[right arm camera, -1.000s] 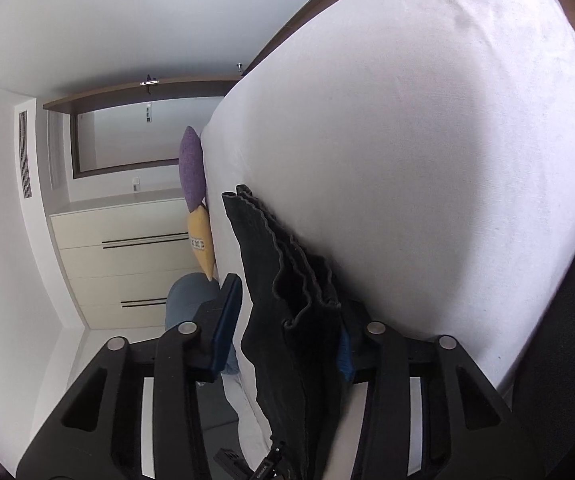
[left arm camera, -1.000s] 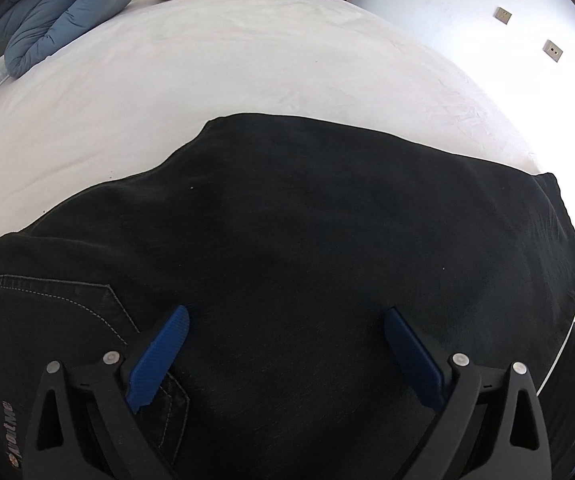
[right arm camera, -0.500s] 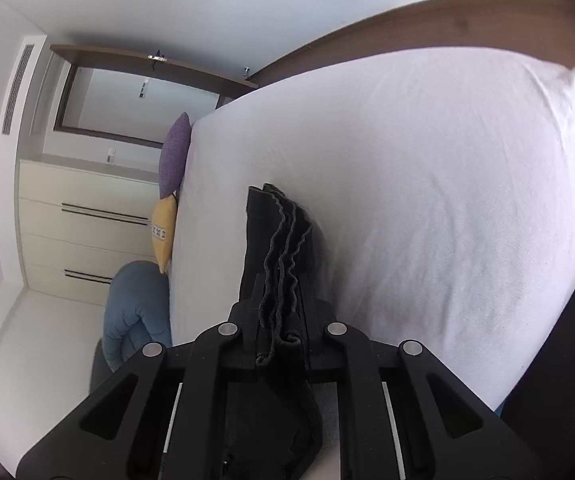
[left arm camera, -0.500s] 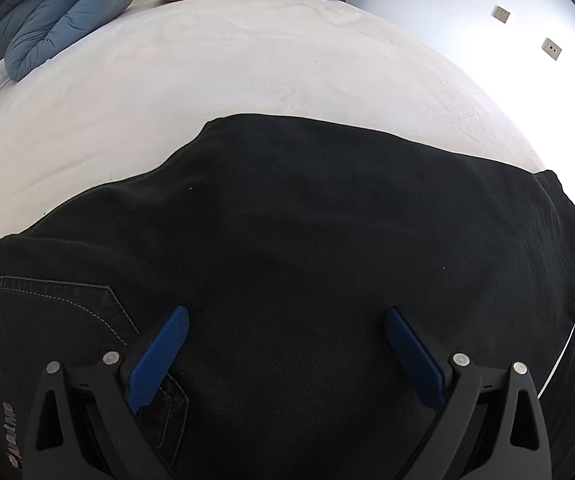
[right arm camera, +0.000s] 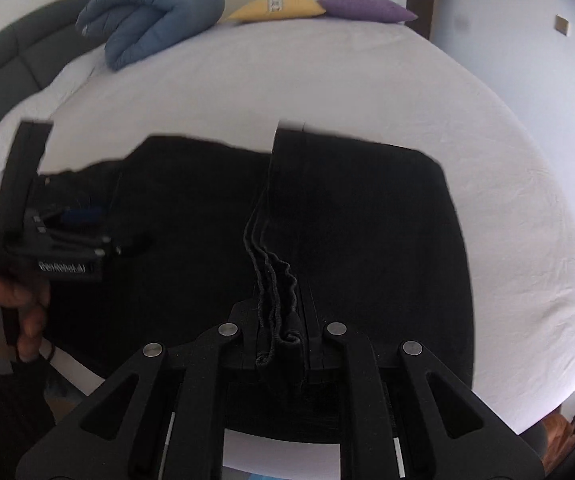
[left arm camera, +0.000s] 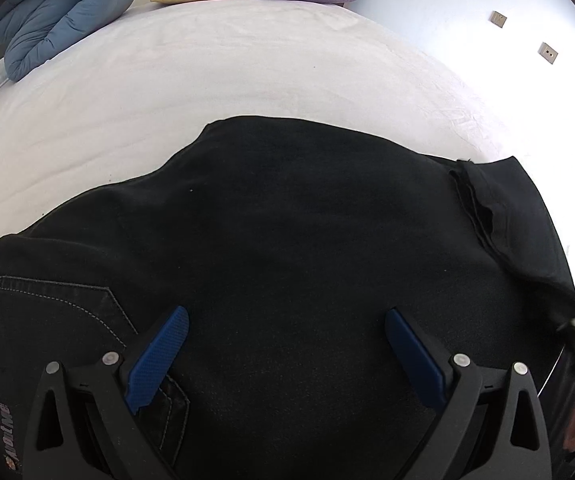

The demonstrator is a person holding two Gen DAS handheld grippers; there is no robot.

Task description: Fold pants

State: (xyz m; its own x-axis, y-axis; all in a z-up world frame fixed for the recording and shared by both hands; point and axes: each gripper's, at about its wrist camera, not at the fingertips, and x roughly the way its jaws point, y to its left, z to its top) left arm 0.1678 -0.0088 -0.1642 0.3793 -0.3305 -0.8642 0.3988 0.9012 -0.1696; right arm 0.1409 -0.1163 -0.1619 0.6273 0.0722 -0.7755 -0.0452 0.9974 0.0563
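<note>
Pants (left arm camera: 287, 240): lie across the left gripper's (left arm camera: 285, 344) spread fingers, hems turned back.
Right gripper (right arm camera: 281, 332): fingers clamped on hems.

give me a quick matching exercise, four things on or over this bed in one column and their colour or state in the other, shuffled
Things:
1. left gripper
2. right gripper
3. rolled duvet
4. pillow beside the yellow one

Colour or state:
A. purple
B. shut on the pants hem
C. blue
D. open above the pants

Pairs: 1-D, 2-B, 3-C, 4-A
</note>
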